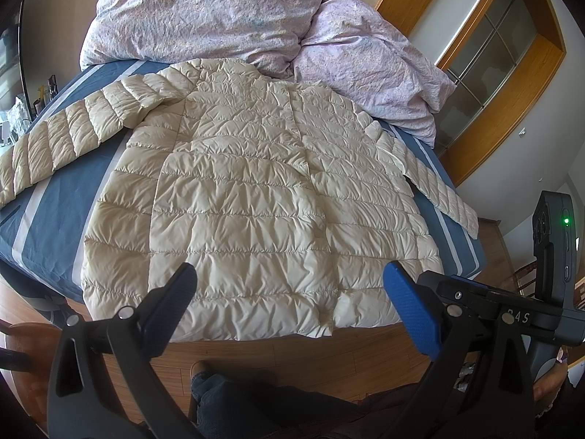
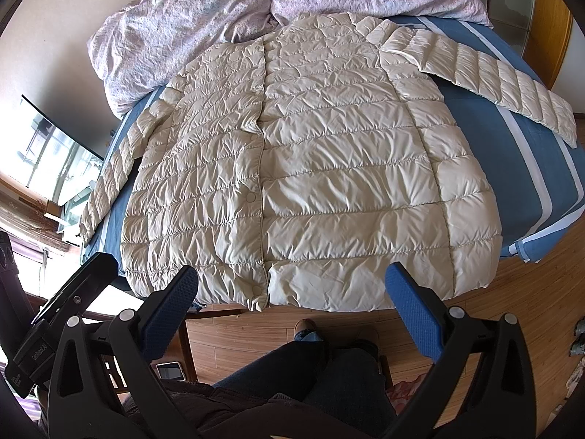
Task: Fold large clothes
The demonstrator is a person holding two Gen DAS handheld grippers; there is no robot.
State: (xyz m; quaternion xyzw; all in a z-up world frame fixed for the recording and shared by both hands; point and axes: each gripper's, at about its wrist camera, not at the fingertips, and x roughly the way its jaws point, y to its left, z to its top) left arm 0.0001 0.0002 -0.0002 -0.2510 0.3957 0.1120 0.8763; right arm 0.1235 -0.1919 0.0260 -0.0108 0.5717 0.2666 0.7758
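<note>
A cream quilted puffer jacket (image 1: 256, 190) lies flat on a blue bed with its snaps closed, hem toward me and both sleeves spread out. It also shows in the right wrist view (image 2: 310, 168). My left gripper (image 1: 290, 274) is open and empty, held above the jacket's hem. My right gripper (image 2: 292, 278) is open and empty, also above the hem near the snap placket. Neither touches the jacket.
A blue sheet with pale stripes (image 1: 65, 190) covers the bed. A crumpled lilac duvet (image 1: 226, 11) lies beyond the collar. Wooden floor (image 2: 512, 300) and my legs (image 2: 303, 373) are below the bed edge. A wood-framed window (image 1: 486, 62) is at the right.
</note>
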